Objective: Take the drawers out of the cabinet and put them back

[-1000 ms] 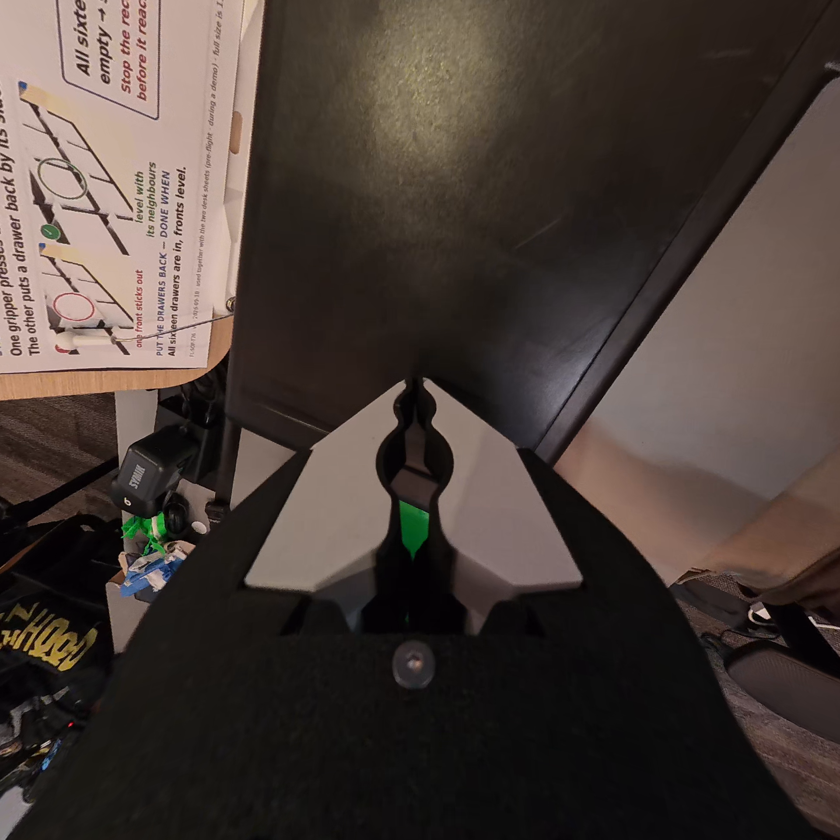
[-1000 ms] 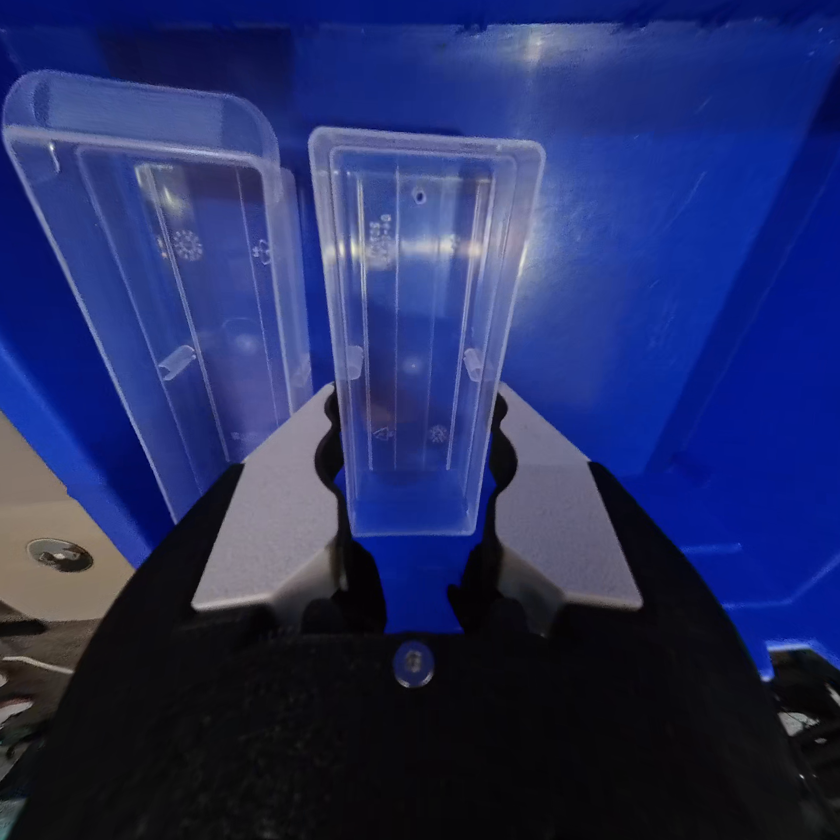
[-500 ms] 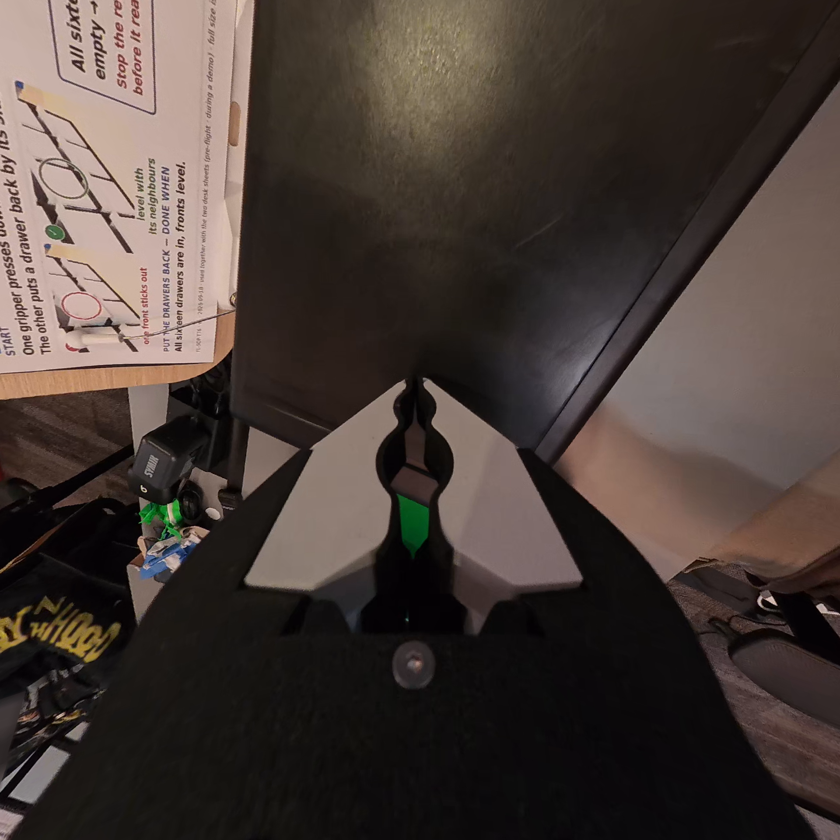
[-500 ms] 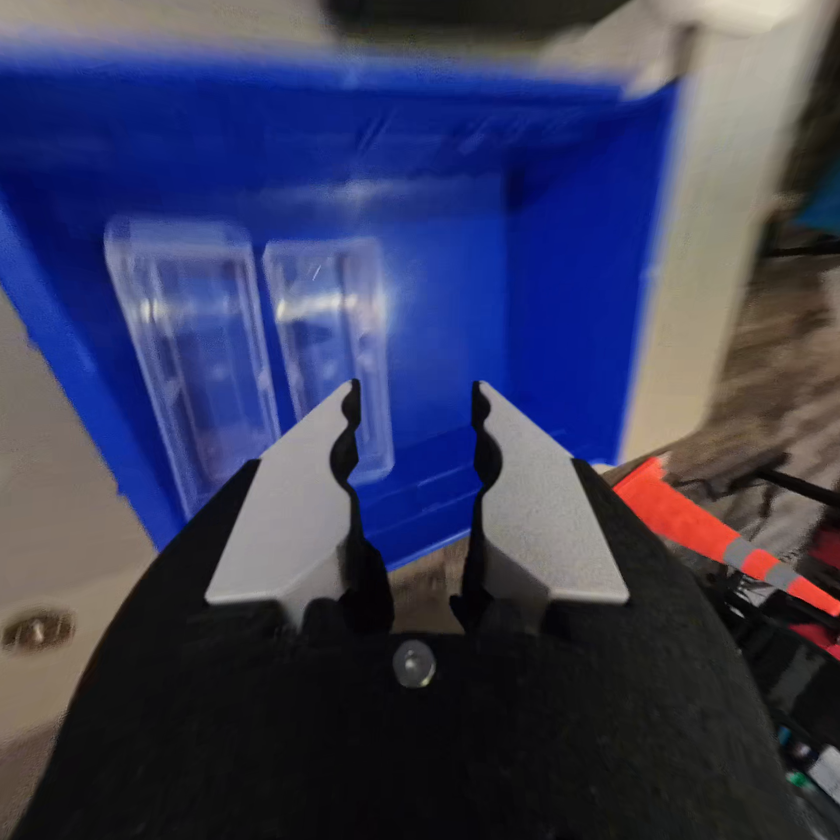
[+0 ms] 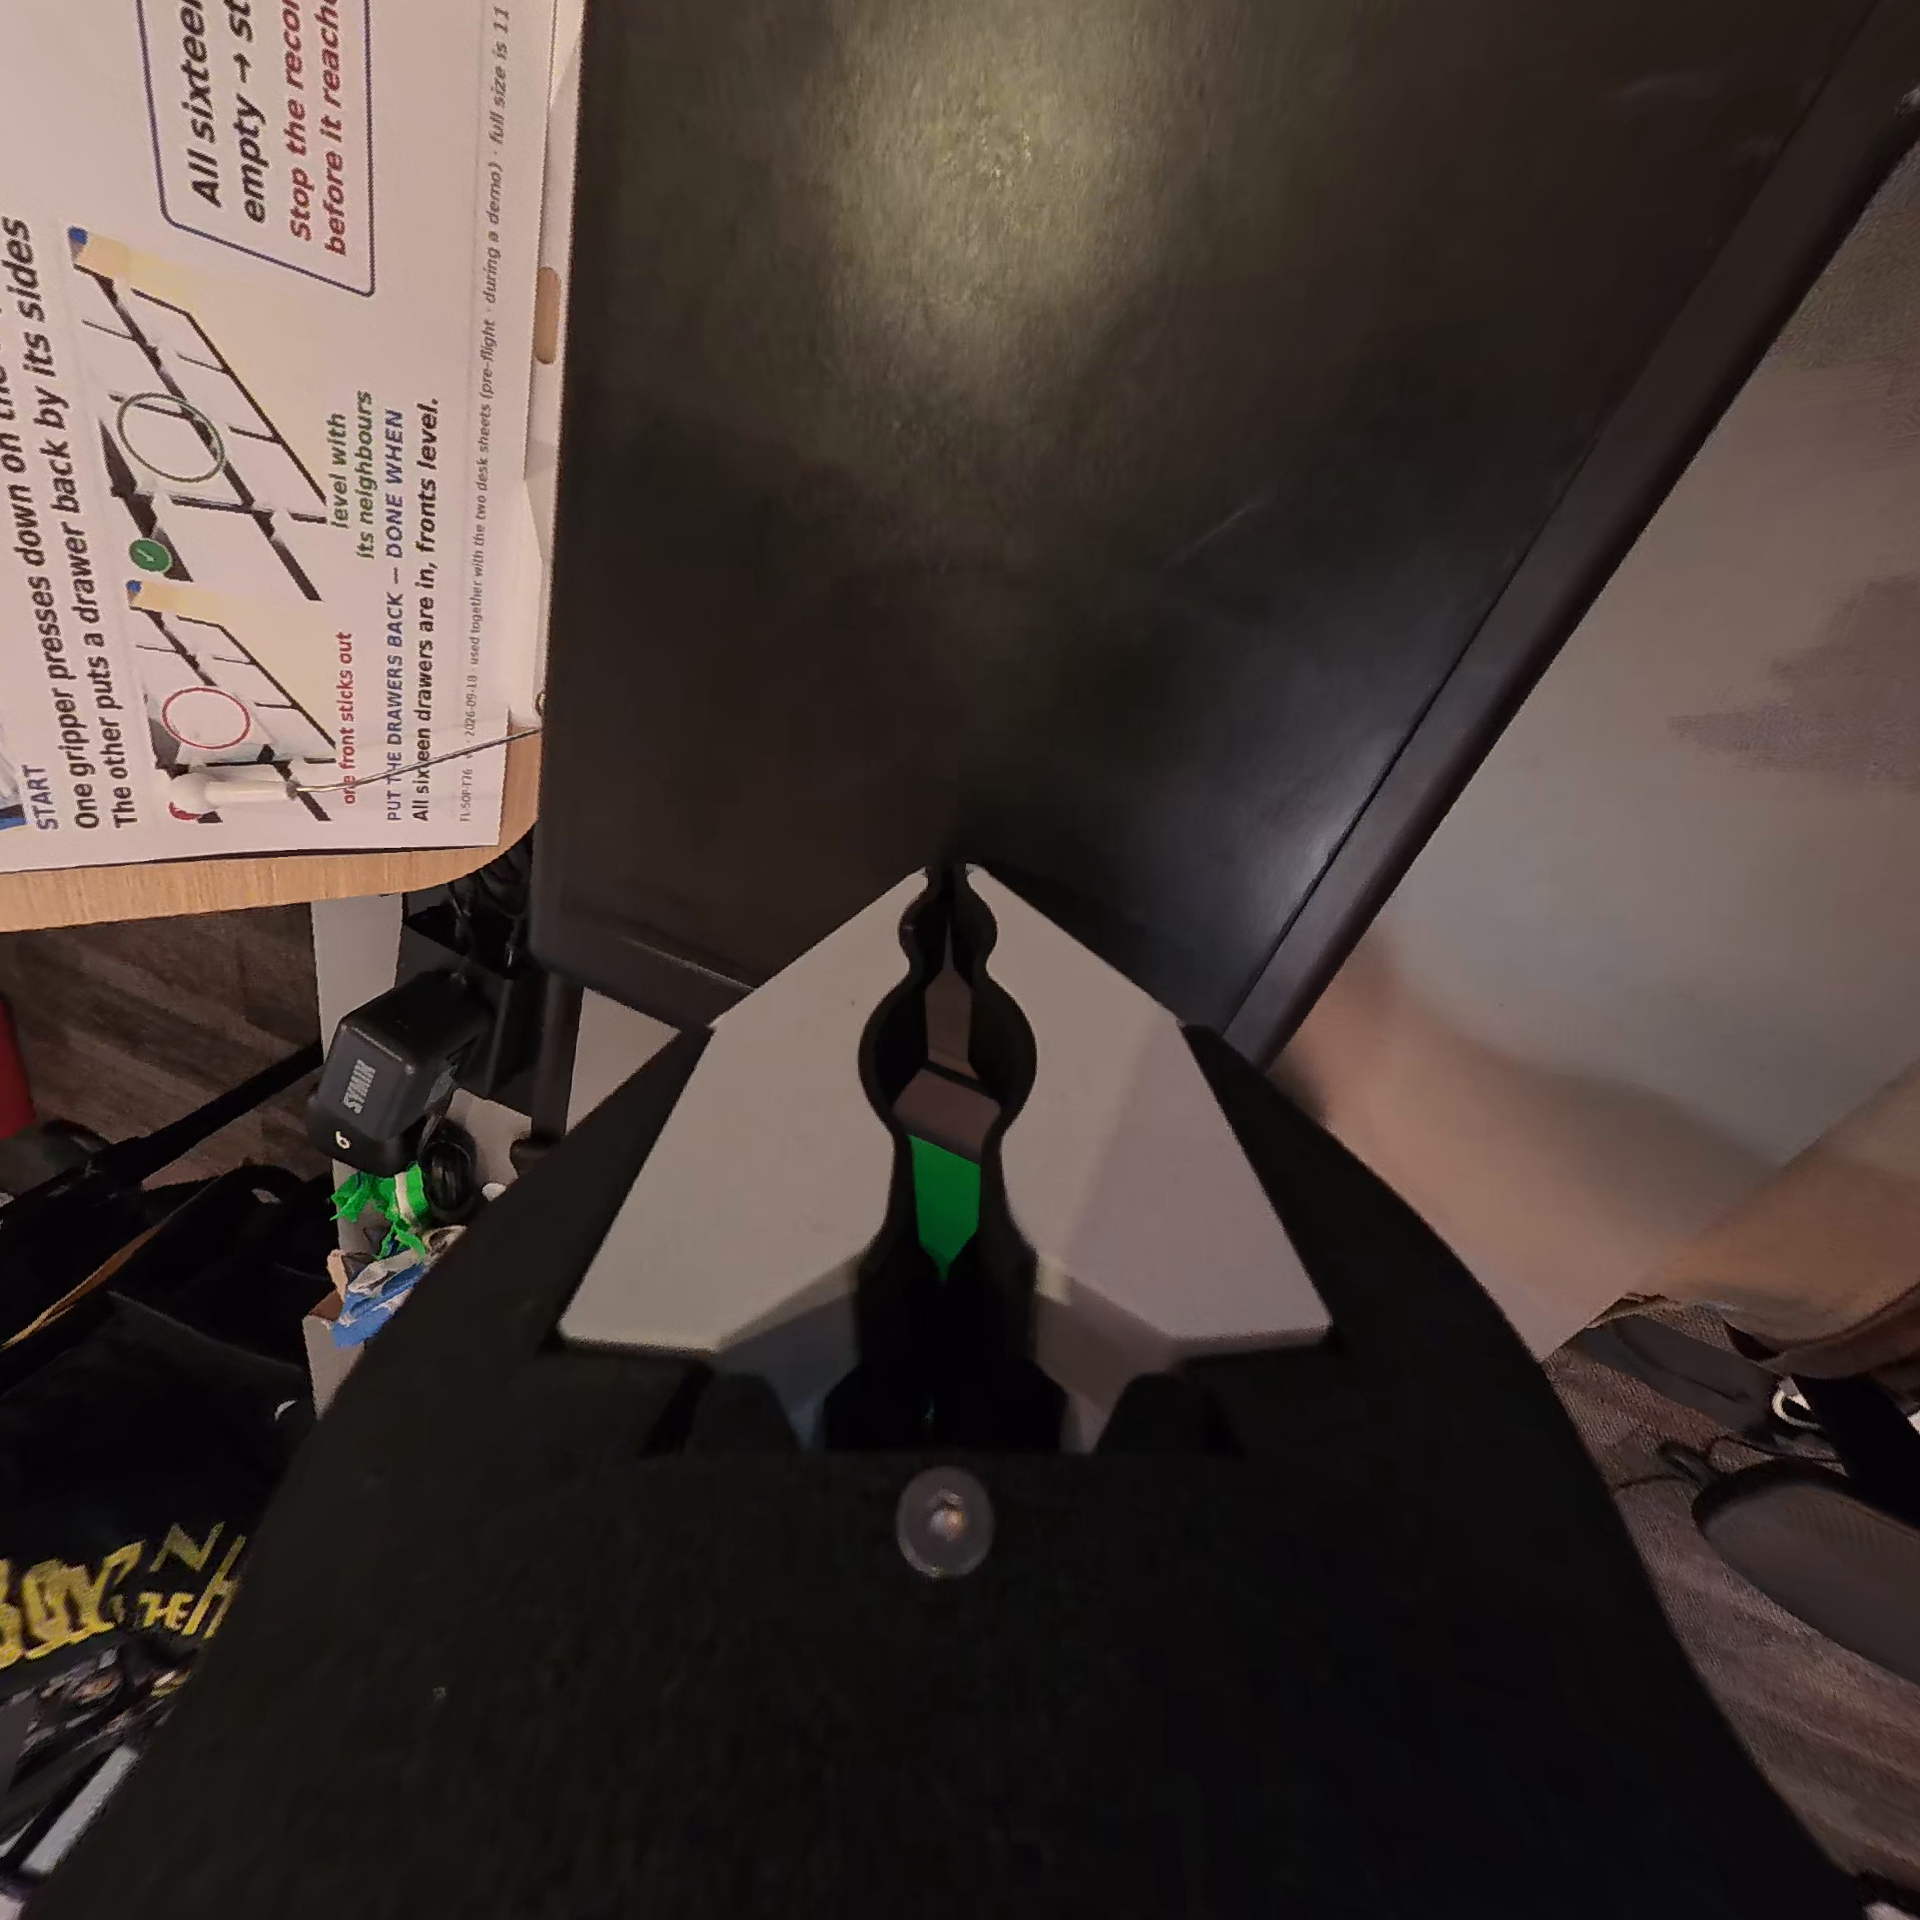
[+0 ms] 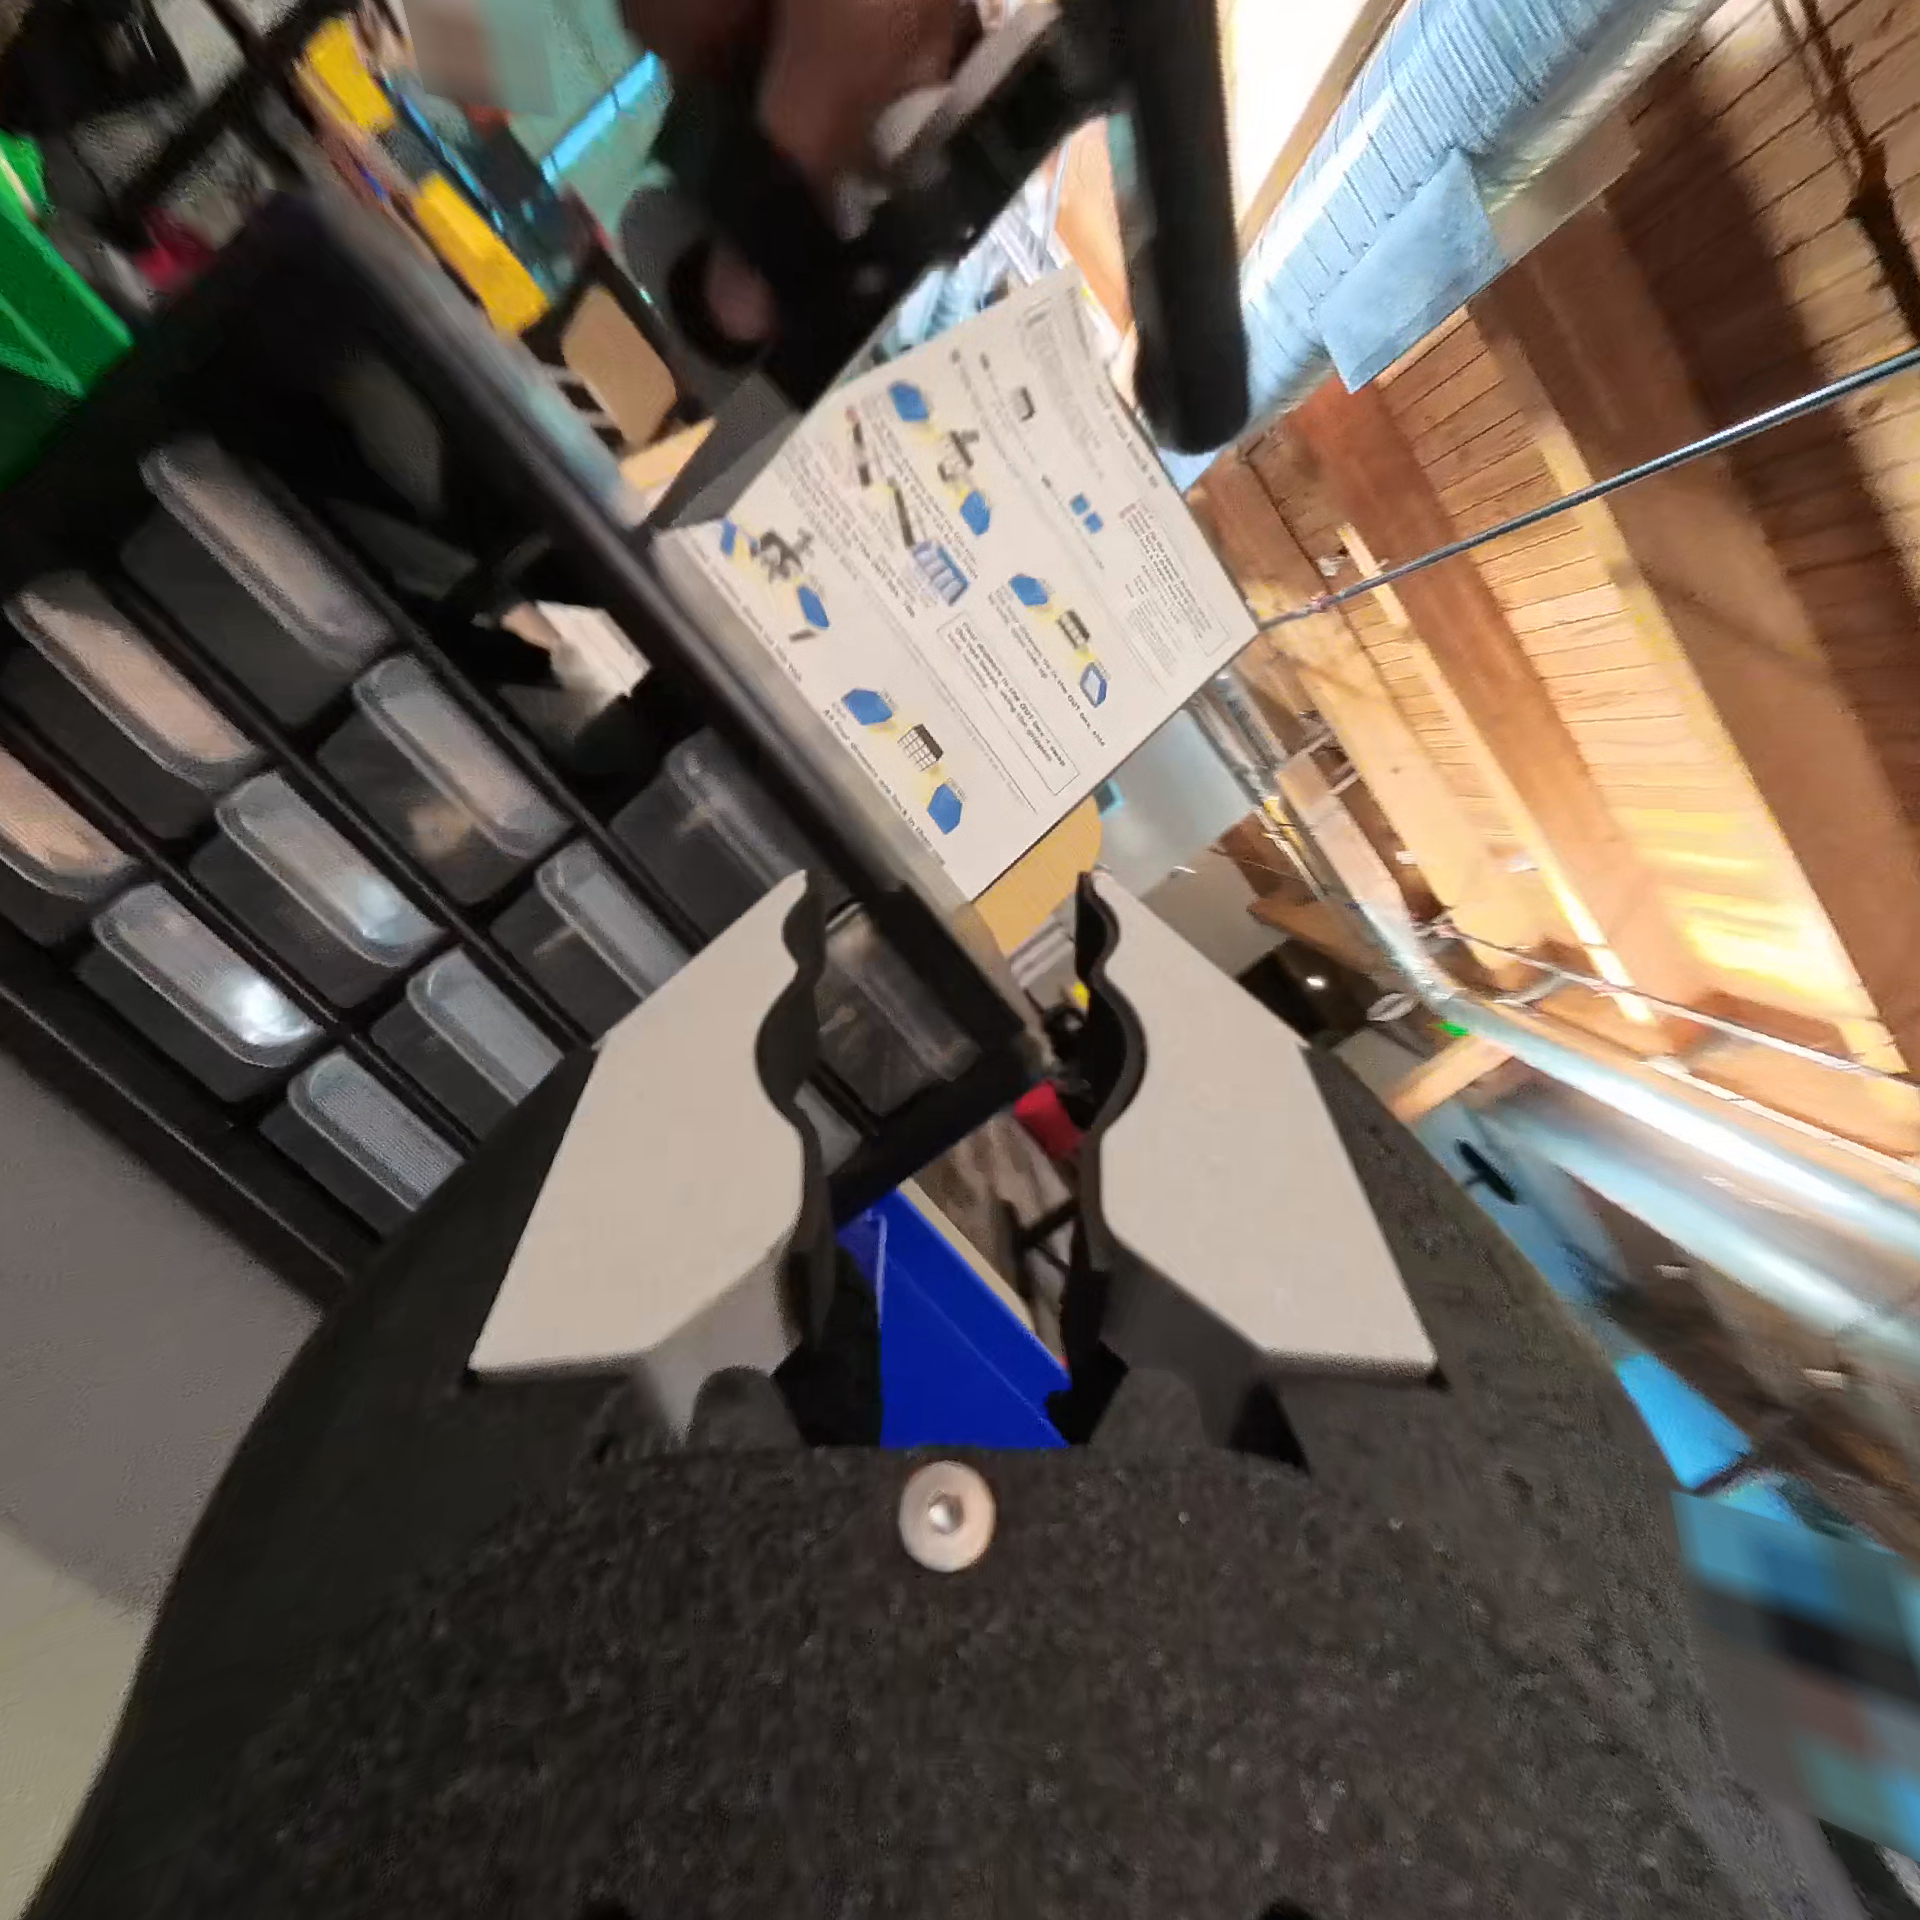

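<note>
Swinging away from the blue bin (image 6: 940, 1340), the right gripper (image 6: 940, 914), jaws apart and empty, faces the cabinet (image 6: 343, 831) for another drawer (image 6: 436, 769). Pressed on top to steady it, left gripper (image 5: 945, 883) stays closed.

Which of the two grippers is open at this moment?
The right gripper: its fingers stand apart with nothing held between them. The left gripper is shut, fingertips meeting.
</note>
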Available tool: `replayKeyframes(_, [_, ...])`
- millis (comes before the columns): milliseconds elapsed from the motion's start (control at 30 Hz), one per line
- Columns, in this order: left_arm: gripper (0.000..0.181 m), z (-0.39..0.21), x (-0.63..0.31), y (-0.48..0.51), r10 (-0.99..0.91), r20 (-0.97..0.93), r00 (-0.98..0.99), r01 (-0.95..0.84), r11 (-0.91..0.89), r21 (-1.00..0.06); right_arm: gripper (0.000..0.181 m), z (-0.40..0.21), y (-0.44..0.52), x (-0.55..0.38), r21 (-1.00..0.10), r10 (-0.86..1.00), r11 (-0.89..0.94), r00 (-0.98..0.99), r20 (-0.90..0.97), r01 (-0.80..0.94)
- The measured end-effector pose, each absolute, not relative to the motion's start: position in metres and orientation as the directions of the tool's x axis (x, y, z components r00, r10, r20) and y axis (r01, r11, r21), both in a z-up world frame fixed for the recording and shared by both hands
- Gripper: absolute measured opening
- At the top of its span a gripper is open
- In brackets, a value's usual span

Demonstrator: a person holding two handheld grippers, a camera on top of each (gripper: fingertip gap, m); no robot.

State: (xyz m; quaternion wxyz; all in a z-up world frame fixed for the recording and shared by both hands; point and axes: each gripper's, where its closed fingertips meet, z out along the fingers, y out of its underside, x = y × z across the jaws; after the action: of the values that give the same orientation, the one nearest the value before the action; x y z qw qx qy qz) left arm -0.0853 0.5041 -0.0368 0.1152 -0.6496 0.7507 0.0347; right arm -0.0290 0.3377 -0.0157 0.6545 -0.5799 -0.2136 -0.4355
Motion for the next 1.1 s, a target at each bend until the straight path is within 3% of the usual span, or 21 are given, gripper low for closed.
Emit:
replayKeyframes(167, [0.000,-0.037,-0.085,0.504,-0.968,-0.217,-0.125,-0.983,0.151,-0.109,0.025,-0.049,0.381,-0.027,-0.337,-0.311,-0.254,0.253,0.916,0.907])
replayKeyframes(300, [0.000,-0.037,-0.085,0.504,-0.966,-0.224,-0.133,-0.984,0.157,-0.090,0.019,-0.055,0.394,-0.029,-0.196,-0.310,-0.299,0.098,0.945,0.934])
replayKeyframes(1000, [0.000,-0.037,-0.085,0.504,-0.963,-0.227,-0.144,-0.982,0.168,-0.090,0.014,-0.053,0.413,-0.028,-0.122,-0.391,-0.356,-0.029,0.920,0.926])
replayKeyframes(1033, [0.000,-0.037,-0.085,0.504,-0.963,-0.227,-0.145,-0.982,0.169,-0.088,0.006,-0.048,0.410,-0.028,-0.134,-0.421,-0.348,-0.027,0.907,0.928])
replayKeyframes(1100, [0.000,-0.037,-0.085,0.504,-0.963,-0.227,-0.146,-0.982,0.168,-0.083,0.005,-0.048,0.410,-0.028,-0.135,-0.398,-0.338,-0.011,0.917,0.931])
